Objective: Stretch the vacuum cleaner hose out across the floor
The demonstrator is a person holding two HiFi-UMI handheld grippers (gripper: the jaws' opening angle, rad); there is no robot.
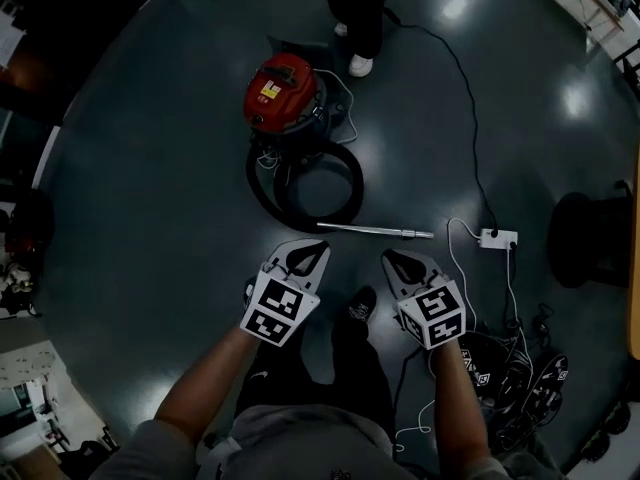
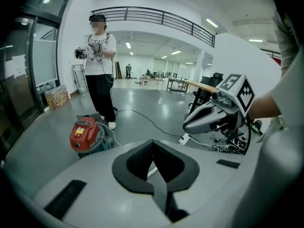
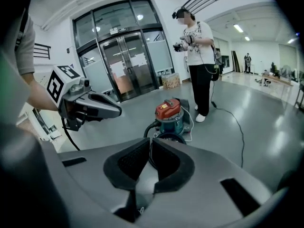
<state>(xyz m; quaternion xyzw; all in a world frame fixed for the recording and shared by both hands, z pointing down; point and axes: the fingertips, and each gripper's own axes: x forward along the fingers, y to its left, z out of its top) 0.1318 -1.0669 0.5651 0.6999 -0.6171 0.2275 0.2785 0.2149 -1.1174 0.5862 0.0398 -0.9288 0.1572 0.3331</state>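
Observation:
A red-topped vacuum cleaner (image 1: 281,93) stands on the dark floor ahead of me, also in the left gripper view (image 2: 86,135) and right gripper view (image 3: 169,112). Its black hose (image 1: 304,181) lies coiled in a loop in front of it, and a metal wand tube (image 1: 375,231) lies just beyond my grippers. My left gripper (image 1: 305,255) and right gripper (image 1: 402,261) hover side by side above the floor, short of the hose. Both are shut with nothing between the jaws.
A person (image 2: 99,75) in a white shirt stands behind the vacuum, feet (image 1: 358,60) beside it. A black cable (image 1: 462,88) runs to a white power strip (image 1: 497,238). Tangled cables (image 1: 520,373) lie at my right; a black stool base (image 1: 588,236) stands far right.

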